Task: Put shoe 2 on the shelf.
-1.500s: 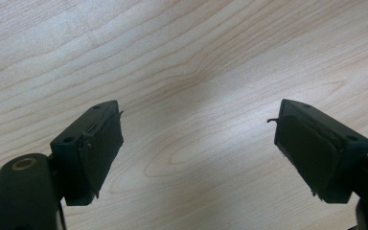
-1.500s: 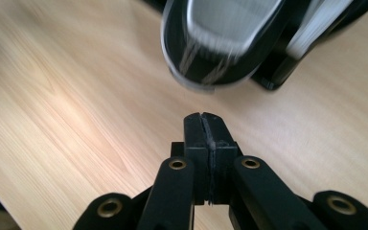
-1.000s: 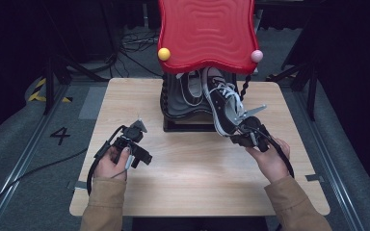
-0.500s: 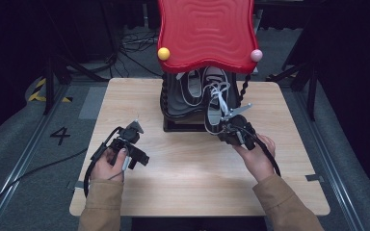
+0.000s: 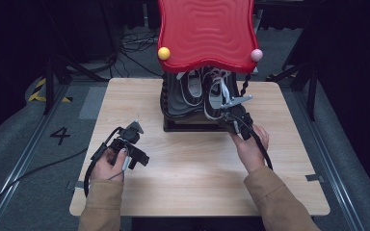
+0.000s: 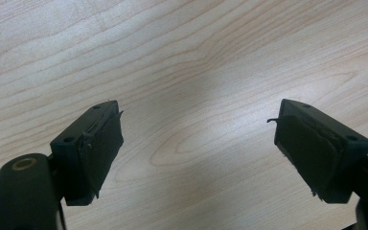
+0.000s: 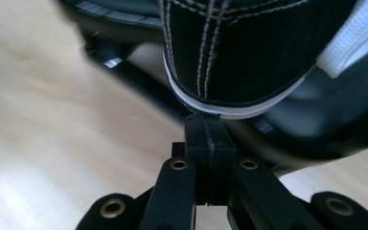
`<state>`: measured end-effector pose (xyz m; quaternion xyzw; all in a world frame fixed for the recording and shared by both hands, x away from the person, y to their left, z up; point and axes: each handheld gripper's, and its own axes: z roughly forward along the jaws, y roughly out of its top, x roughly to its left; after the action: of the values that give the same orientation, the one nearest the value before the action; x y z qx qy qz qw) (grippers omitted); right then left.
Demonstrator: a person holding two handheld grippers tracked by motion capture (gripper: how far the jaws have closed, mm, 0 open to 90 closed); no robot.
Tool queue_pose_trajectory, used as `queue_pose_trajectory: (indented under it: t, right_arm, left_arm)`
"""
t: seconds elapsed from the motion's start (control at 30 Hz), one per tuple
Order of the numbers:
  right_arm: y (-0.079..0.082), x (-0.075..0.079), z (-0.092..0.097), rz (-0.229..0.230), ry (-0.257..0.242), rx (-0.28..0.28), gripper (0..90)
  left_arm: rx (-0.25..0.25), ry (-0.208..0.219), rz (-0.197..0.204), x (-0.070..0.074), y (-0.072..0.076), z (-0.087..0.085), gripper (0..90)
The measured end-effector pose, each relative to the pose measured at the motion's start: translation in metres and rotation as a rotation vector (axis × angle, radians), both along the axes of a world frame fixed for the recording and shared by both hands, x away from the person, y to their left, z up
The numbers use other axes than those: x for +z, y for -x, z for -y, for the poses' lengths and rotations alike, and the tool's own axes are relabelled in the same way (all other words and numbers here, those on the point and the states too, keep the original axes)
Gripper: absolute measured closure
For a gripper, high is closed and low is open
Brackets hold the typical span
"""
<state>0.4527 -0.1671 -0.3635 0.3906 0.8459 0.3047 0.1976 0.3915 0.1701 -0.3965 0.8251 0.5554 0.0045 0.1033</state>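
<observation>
Centre right of the high view, right gripper (image 5: pixel 227 117) with jaws closed against black sneaker (image 5: pixel 215 94) heel, lower left, left gripper (image 5: pixel 136 144) jaws open over bare tabletop (image 5: pixel 188 163)

Black canvas sneaker (image 5: pixel 215 94): white stitching, white rubber foxing, white laces, pale insole. Rests on the lower tier of a dark shoe rack (image 5: pixel 192 122) on the table (image 5: pixel 192 168), heel toward the person, toe inward beneath the red top. Right of a second, matching sneaker (image 5: pixel 189 89), just beside it. Heel (image 7: pixel 235 57) close to the right gripper's (image 7: pixel 206 122) fingers.
</observation>
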Motion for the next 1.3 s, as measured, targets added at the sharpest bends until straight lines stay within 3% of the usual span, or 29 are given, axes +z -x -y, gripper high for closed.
queue_pose_trajectory:
  t: [0.07, 0.13, 0.2, 0.23, 0.27, 0.3, 0.37, 0.53, 0.7, 0.77, 0.87, 0.93, 1.03, 1.3]
  right_arm:
    - [-0.010, 0.002, 0.002, -0.038, -0.028, -0.004, 90.0]
    - [-0.015, 0.005, 0.001, -0.007, -0.008, -0.027, 90.0]
    - [-0.018, 0.007, 0.001, -0.006, -0.001, -0.040, 90.0]
    - [-0.024, 0.007, 0.003, -0.030, -0.031, -0.034, 90.0]
    - [-0.026, 0.007, 0.002, -0.020, -0.024, -0.042, 90.0]
    - [-0.030, 0.008, 0.000, -0.006, 0.013, -0.063, 90.0]
    - [-0.038, 0.009, 0.000, -0.037, -0.004, -0.049, 90.0]
    - [-0.046, 0.007, -0.009, -0.034, 0.035, -0.028, 90.0]
    - [-0.042, 0.007, -0.014, -0.018, 0.076, -0.034, 90.0]
    - [-0.040, 0.007, -0.010, -0.036, 0.038, -0.015, 90.0]
    - [-0.036, 0.009, -0.008, -0.030, 0.033, -0.003, 89.1]
    - [-0.032, 0.012, -0.006, -0.025, 0.026, 0.004, 81.6]
    - [-0.026, 0.019, -0.002, -0.011, 0.009, 0.017, 77.7]
    - [-0.010, 0.033, 0.016, -0.030, -0.043, 0.046, 70.0]
  left_arm:
    - [-0.001, 0.003, 0.003, 0.001, 0.000, 0.000, 17.1]
    - [0.000, 0.005, 0.001, 0.001, 0.000, 0.000, 17.1]
    - [0.000, 0.003, 0.001, 0.001, 0.000, -0.001, 17.1]
    - [0.000, 0.003, 0.000, 0.001, 0.000, -0.001, 17.1]
    - [-0.002, 0.003, 0.000, 0.000, 0.000, -0.001, 17.1]
    - [-0.003, 0.004, 0.000, 0.000, 0.000, -0.001, 17.1]
    - [0.000, 0.005, 0.002, 0.000, 0.000, -0.001, 17.1]
    - [0.004, 0.005, -0.001, 0.000, 0.001, -0.003, 17.1]
    - [-0.001, 0.004, -0.003, 0.000, 0.001, -0.002, 17.0]
    - [0.002, 0.005, 0.001, 0.000, 0.001, -0.003, 17.1]
    - [0.002, 0.006, -0.001, 0.000, 0.001, -0.003, 17.1]
    - [0.004, 0.006, 0.000, 0.000, 0.001, -0.002, 17.1]
    - [0.001, 0.005, 0.001, 0.000, 0.001, -0.001, 17.1]
    - [-0.003, 0.005, -0.002, 0.000, 0.001, 0.000, 17.1]
